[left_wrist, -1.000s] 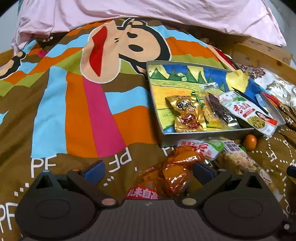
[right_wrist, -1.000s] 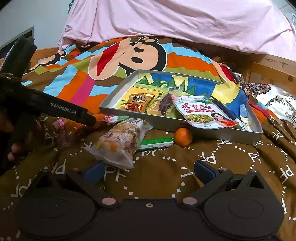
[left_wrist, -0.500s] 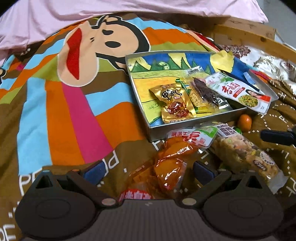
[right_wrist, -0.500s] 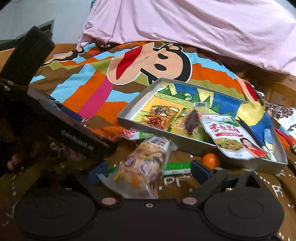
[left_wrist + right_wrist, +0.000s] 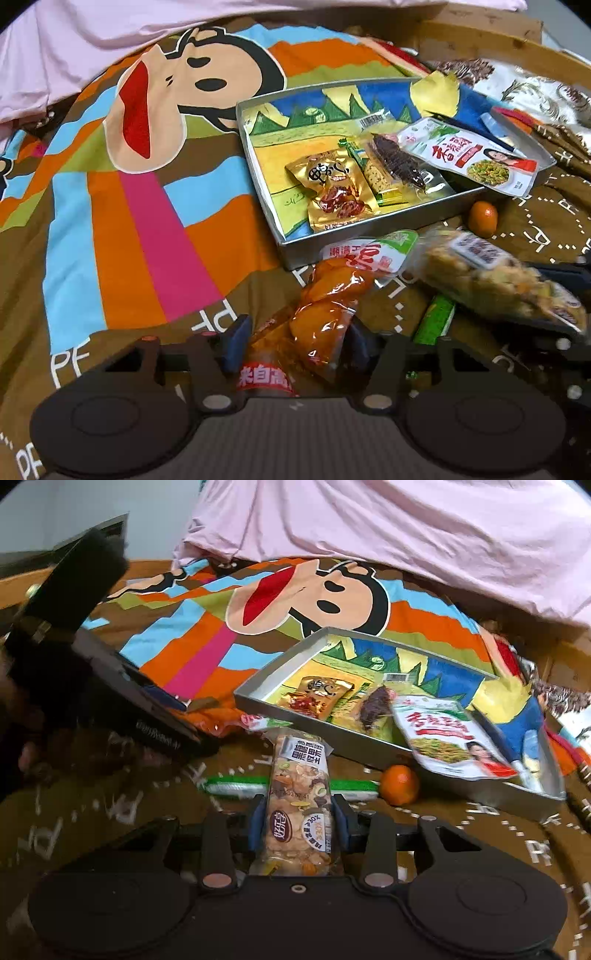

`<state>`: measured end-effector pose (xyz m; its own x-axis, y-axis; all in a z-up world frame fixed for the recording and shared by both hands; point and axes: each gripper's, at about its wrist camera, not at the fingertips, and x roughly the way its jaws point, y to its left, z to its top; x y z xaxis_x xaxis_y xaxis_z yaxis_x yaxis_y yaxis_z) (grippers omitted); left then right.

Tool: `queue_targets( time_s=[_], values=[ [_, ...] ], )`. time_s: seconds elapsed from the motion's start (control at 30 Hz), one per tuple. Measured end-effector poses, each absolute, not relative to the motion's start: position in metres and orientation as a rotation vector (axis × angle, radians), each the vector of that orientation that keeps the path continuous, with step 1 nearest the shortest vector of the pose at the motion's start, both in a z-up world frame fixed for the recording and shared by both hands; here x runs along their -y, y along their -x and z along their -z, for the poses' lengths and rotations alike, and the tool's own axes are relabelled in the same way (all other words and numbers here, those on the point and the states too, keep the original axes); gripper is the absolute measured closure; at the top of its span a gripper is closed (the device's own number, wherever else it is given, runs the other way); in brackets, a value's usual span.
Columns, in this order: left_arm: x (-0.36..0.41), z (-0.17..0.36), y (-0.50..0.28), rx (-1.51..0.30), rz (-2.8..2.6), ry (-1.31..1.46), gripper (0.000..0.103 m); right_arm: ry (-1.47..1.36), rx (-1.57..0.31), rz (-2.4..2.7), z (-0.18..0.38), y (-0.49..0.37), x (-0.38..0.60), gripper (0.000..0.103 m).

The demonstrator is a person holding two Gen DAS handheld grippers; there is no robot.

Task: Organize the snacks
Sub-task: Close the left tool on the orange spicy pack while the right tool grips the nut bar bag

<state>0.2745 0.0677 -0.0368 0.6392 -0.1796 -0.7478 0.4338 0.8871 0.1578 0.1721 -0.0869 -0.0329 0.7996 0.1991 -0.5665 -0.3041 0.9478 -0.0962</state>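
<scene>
Crinkly clear plastic wraps the orange snack pouch (image 5: 325,310), which lies on the bedspread (image 5: 122,229) just short of the near edge of the metal tray (image 5: 369,229). The left gripper (image 5: 295,343) points steeply down over it, its blue pads (image 5: 236,343) either side of the pouch; the jaws are closing and the pads look to be touching the wrapper, though a firm squeeze is hard to confirm.

The right gripper (image 5: 299,830) tilts down less steeply, jaws closing with both pads pressed on the sides of a long clear nut bar packet (image 5: 299,805), lumpy with mixed nuts and capped by a white label. This packet sits above a flat green stick pack (image 5: 236,786) on the bedspread, beside a small round orange fruit (image 5: 399,784) near the tray's front wall.

Inside the shallow rectangular tray, with its painted landscape floor, lie a glossy gold foil sachet (image 5: 332,192), a dark strip in clear wrap (image 5: 395,162) and a white-and-green pouch (image 5: 472,158) overhanging the right rim. A pink sheet (image 5: 406,535) bunches at the far end.
</scene>
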Motion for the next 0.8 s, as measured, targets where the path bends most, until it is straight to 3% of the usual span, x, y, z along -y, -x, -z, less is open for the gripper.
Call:
queue_targets(
  time_s=[0.2, 0.43, 0.47, 0.53, 0.63, 0.67, 0.8],
  values=[
    [-0.055, 0.033, -0.264, -0.831, 0.335, -0.374, 0.051, 0.206, -0.594, -0.293, 0.026, -0.155, 0.109, 0.063],
    [-0.047, 0.019, -0.244, -0.836, 0.355, -0.374, 0.05, 0.192, -0.62, -0.308, 0.028, -0.143, 0.123, 0.063],
    [-0.045, 0.019, -0.244, -0.833, 0.352, -0.39, 0.049, 0.19, -0.62, -0.308, 0.03, -0.143, 0.124, 0.063],
    [-0.041, 0.02, -0.247, -0.838, 0.342, -0.411, 0.033, 0.182, -0.617, -0.314, 0.032, -0.144, 0.124, 0.062],
    [-0.039, 0.022, -0.256, -0.843, 0.332, -0.399, 0.024, 0.174, -0.609, -0.321, 0.033, -0.149, 0.123, 0.046],
    [-0.039, 0.023, -0.26, -0.849, 0.333, -0.389, 0.022, 0.169, -0.608, -0.323, 0.033, -0.151, 0.122, 0.041],
    [-0.038, 0.033, -0.279, -0.886, 0.33, -0.391, 0.02, 0.145, -0.624, -0.327, 0.038, -0.159, 0.124, 0.037]
  ],
)
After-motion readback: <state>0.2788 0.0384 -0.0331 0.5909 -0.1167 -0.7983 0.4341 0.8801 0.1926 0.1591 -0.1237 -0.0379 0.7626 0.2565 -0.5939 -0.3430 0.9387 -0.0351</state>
